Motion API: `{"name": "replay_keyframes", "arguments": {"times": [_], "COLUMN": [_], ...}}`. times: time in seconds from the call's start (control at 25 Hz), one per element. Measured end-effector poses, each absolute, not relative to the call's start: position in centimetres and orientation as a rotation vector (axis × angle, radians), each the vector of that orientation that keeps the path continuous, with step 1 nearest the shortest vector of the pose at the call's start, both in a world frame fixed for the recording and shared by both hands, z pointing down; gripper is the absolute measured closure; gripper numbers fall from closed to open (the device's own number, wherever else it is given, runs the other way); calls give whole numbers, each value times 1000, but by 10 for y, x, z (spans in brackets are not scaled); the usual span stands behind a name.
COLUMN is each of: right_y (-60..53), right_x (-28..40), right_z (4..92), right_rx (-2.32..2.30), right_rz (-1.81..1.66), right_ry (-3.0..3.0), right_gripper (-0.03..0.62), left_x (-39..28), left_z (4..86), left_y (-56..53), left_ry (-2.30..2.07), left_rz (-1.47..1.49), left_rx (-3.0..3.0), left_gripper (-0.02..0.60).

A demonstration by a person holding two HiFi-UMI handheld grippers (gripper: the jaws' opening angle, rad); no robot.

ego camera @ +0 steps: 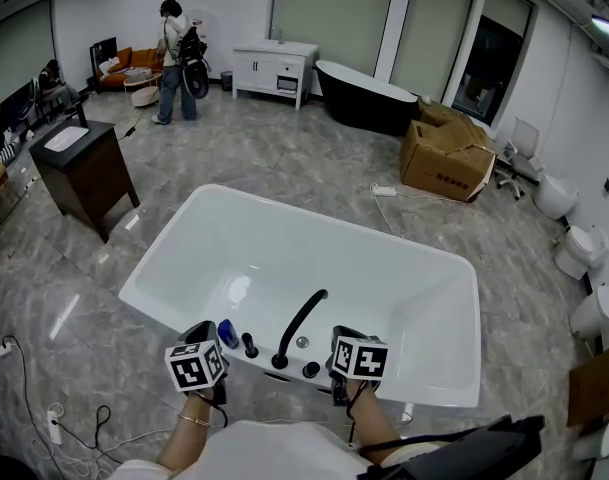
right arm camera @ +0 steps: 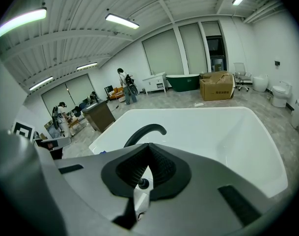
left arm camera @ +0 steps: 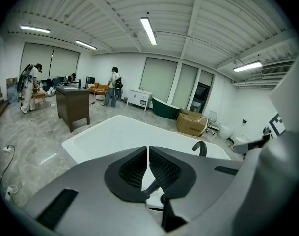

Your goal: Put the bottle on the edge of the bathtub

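Note:
A white bathtub (ego camera: pixel 454 318) fills the middle of the head view, with a black curved faucet (ego camera: pixel 300 325) and black knobs on its near edge. A small blue bottle (ego camera: pixel 227 333) stands on that edge, left of the knobs and just right of my left gripper (ego camera: pixel 202 332). The left gripper (left arm camera: pixel 148 149) is shut with nothing between its jaws, and the bottle is hidden in its own view. My right gripper (ego camera: pixel 346 334) hovers at the edge right of the faucet (right arm camera: pixel 145 132). That right gripper (right arm camera: pixel 149 146) is also shut and empty.
A dark vanity cabinet (ego camera: pixel 81 173) stands on the left and a cardboard box (ego camera: pixel 449 153) at the back right. A black bathtub (ego camera: pixel 369 93) and a white cabinet (ego camera: pixel 274 68) line the far wall. A person (ego camera: pixel 174 63) walks far off. Toilets (ego camera: pixel 584 248) on the right, cables (ego camera: pixel 44 418) on the floor.

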State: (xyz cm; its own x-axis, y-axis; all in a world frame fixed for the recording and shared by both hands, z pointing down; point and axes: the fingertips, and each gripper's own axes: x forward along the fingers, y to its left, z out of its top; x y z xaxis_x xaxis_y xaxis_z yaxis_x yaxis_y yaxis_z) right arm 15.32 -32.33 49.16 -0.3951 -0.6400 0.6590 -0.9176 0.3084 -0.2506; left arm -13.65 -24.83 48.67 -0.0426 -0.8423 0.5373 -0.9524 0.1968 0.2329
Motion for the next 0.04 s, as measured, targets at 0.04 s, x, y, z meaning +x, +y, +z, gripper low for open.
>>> {"name": "replay_keyframes", "arguments": {"times": [0.04], "right_y": [-325], "right_x": [155], "right_z": [491], "right_rx": [1387], "right_rz": [845], "right_ry": [-2141], "right_gripper": [568], "left_x": [-135], "left_z": [487], "left_y": [-250], "left_ry": [-1905], "left_rz": [255], "left_rx": [1674], "left_gripper": [554]}}
